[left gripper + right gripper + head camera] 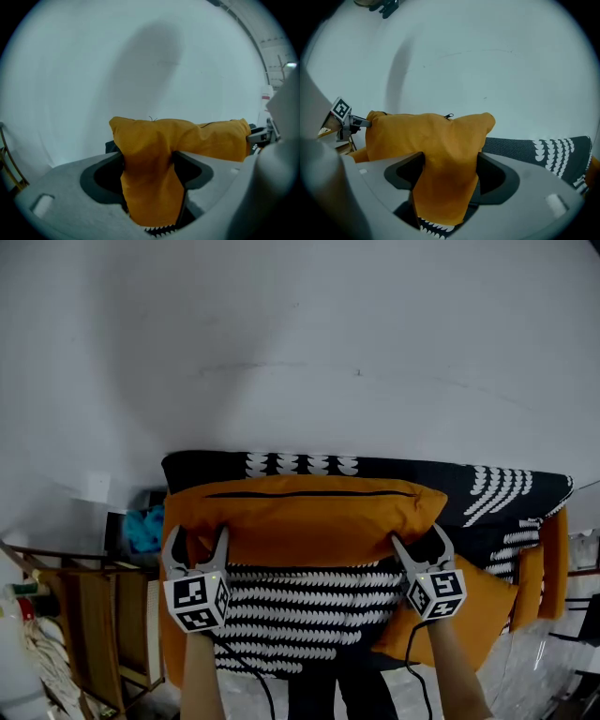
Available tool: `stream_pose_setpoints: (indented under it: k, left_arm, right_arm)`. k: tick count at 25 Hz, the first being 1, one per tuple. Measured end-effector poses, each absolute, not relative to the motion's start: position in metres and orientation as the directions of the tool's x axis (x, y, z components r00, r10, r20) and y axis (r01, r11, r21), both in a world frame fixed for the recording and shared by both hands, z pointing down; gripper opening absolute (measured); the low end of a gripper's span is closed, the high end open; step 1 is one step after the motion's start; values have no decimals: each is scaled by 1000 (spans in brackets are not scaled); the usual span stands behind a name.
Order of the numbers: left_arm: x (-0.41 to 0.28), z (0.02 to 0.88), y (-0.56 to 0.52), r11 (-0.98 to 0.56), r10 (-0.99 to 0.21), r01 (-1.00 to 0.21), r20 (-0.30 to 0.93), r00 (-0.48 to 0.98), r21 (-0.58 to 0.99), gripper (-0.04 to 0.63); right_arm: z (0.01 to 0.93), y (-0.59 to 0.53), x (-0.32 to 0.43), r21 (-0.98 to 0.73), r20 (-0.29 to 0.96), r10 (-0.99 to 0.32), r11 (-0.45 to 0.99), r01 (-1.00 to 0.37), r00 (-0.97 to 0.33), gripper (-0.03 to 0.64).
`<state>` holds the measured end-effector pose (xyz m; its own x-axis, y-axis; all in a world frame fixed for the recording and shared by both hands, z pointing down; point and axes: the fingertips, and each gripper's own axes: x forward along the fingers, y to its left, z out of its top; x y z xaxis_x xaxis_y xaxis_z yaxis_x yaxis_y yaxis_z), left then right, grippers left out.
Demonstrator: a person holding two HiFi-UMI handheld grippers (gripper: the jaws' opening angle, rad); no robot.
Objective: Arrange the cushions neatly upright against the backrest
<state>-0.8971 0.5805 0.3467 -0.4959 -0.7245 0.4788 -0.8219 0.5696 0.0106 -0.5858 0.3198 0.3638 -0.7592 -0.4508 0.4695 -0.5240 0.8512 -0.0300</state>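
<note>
Left tool (197, 538) is clenched on the left lower corner of the orange cushion (300, 521), with the fabric bunched and pressed between both jaws; right tool (418, 538) grips the right lower corner the same way. The cushion is held lengthwise across the sofa, with its zipped edge uppermost and its back close to the patterned backrest (309, 463); whether its lower edge already bears on the seat (300, 615) cannot be told.

By my reading the step in hand is setting this cushion upright against the backrest, and it looks nearly placed: level, centred on the left part of the sofa.

The next move calls for both tools to let go together and draw back toward the person without dragging the corners, since a one-sided pull could tip the cushion forward. It then calls for a check that the cushion leans back and stands. A second orange cushion (478, 606) lies tilted on the seat at the right and seems the next to be raised.
</note>
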Motion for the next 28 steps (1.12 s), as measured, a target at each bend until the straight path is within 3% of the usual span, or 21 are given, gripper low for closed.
stream_pose_setpoints:
  k: [4,10,13,16,18,21,25,28]
  left_arm:
    - [-892,332,590,591,-723,-806,461,-515,27,390]
    - [-861,290,594,572,-749,-820,418,-514,14,391]
    - [-835,263,584,546,-777,-837,391,-494,27,390]
    - [-807,229,574,530,-804,-847,344,-485,44,343]
    - [-785,206,567,516,-821,-855,311,-479,48,273]
    - [-749,176,549,481,-849,-877,263,-459,20,186]
    - [-697,148,526,456,-868,-890,225,-442,9,3]
    - [-657,134,509,455,-871,-891,216,-441,16,3]
  right_arm:
    - [351,318,-573,-45,432,-487,829,-558,-759,476]
    - [304,331,-554,-28,364,-515,827,-562,-776,478]
    - [268,338,-540,-8,311,-530,828,-560,-789,418]
    - [226,344,-523,5,244,-560,817,-577,-792,306]
    - [200,347,-508,1,203,-587,800,-600,-783,213]
    - [175,348,-479,1,161,-624,775,-633,-764,133]
    - [150,350,-439,33,130,-652,755,-654,-747,83]
    - [136,345,-404,33,115,-664,746,-665,-739,41]
